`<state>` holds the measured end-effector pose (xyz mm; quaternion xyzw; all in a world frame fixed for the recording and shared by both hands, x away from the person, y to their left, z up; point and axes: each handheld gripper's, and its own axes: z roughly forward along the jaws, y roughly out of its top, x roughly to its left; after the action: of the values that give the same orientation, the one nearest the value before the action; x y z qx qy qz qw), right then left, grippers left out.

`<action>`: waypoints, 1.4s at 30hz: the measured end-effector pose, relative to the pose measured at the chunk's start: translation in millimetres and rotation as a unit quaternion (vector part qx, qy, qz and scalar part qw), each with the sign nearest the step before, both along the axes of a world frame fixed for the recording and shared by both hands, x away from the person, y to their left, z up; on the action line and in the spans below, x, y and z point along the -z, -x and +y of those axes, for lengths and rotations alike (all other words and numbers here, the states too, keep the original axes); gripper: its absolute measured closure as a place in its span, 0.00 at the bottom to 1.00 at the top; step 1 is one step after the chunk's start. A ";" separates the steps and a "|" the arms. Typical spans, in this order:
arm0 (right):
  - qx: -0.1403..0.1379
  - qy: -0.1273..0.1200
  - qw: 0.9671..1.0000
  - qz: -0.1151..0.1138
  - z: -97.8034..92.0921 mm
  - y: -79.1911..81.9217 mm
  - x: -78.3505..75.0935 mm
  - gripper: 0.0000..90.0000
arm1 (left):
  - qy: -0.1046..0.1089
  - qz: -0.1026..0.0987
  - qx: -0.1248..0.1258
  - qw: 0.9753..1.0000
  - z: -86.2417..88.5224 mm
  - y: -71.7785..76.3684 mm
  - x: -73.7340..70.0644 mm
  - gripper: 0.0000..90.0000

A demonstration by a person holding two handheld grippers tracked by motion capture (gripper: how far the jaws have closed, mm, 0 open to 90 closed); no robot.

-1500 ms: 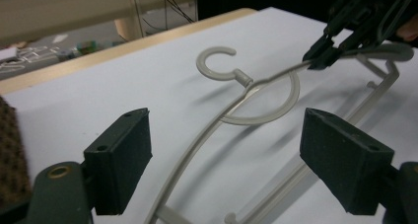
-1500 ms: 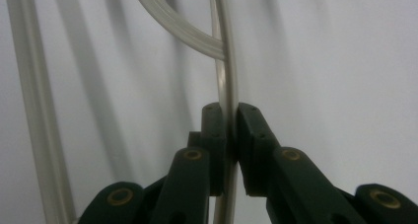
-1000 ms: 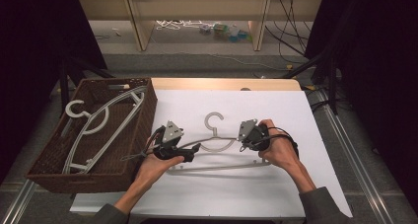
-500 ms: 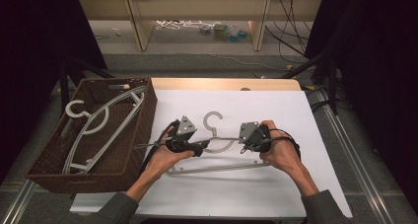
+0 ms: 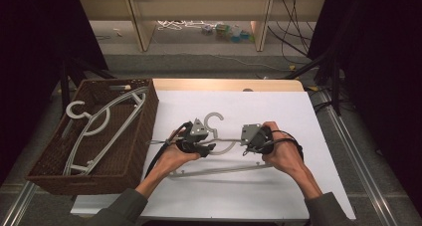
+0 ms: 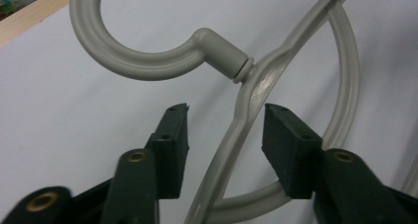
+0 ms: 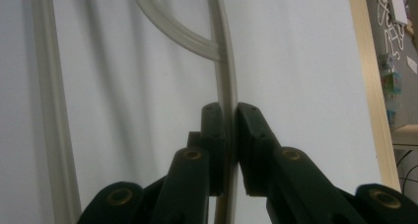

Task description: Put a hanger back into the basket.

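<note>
A grey plastic hanger (image 5: 219, 170) lies on the white table sheet (image 5: 278, 111), hook (image 5: 215, 119) pointing away from me. My left gripper (image 5: 205, 147) stands open over the hanger's left shoulder just below the hook's neck; in the left gripper view the hanger's arm (image 6: 246, 115) runs between the two spread jaws of the left gripper (image 6: 226, 123), touching neither. My right gripper (image 5: 247, 147) is shut on the hanger's right shoulder; in the right gripper view the hanger's thin arm (image 7: 225, 71) is pinched between the jaws of the right gripper (image 7: 229, 108).
A dark wicker basket (image 5: 130, 151) at the left holds two more grey hangers (image 5: 99, 129), one hook sticking over its far left rim. A wooden table edge (image 5: 224, 84) runs along the back. Shelves and cables stand beyond.
My left gripper has moved right along the hanger's shoulder toward the hook's neck. The right gripper has kept its grip and barely moved.
</note>
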<state>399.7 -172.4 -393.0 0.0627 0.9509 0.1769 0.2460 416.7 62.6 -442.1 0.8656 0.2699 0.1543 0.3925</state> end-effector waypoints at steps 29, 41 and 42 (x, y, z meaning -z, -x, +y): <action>0.089 -0.178 0.980 -0.027 -15.5 -2.6 -14.0 0.44 | -0.017 -0.019 0.043 0.999 22.3 21.9 -32.2 0.91; 0.163 -0.346 0.922 -0.057 -42.4 19.6 -28.3 0.27 | 0.017 -0.011 -0.005 1.000 47.9 14.4 -43.5 0.91; 0.166 -0.351 0.920 -0.060 -43.0 21.8 -28.0 0.27 | 0.019 -0.011 -0.010 1.000 49.6 14.4 -44.3 0.91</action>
<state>377.9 -215.5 -365.1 0.2915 0.7872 0.4592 0.2907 402.3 112.2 -397.8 0.8532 0.2773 0.1631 0.4104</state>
